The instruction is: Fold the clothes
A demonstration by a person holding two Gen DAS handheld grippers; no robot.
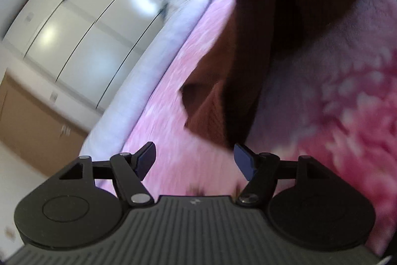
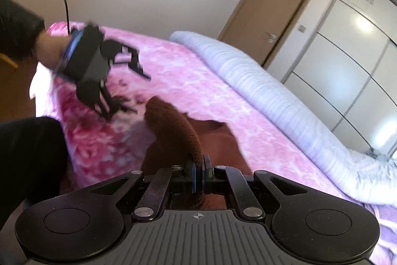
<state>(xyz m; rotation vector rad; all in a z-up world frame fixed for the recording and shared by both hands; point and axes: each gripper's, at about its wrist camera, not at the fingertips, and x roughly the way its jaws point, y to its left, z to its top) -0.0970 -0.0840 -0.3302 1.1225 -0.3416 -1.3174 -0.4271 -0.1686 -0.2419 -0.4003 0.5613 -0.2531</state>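
A brown fuzzy garment (image 2: pixel 173 126) lies on the pink blanket (image 2: pixel 193 81) of a bed. My right gripper (image 2: pixel 198 165) is shut on a raised ridge of the brown garment and holds it up off the blanket. The garment also shows in the left wrist view (image 1: pixel 260 24), hanging in folds ahead of my left gripper (image 1: pixel 194 159), which is open and empty just short of its lower corner. In the right wrist view the left gripper (image 2: pixel 142 81) hovers above the blanket, to the left of the garment.
A rolled pale blue duvet (image 2: pixel 260 88) lies along the far side of the bed. White wardrobe doors (image 2: pixel 359 61) and a brown door (image 2: pixel 273 9) stand beyond it. The person's dark-clothed body (image 2: pixel 27 155) is at the left bed edge.
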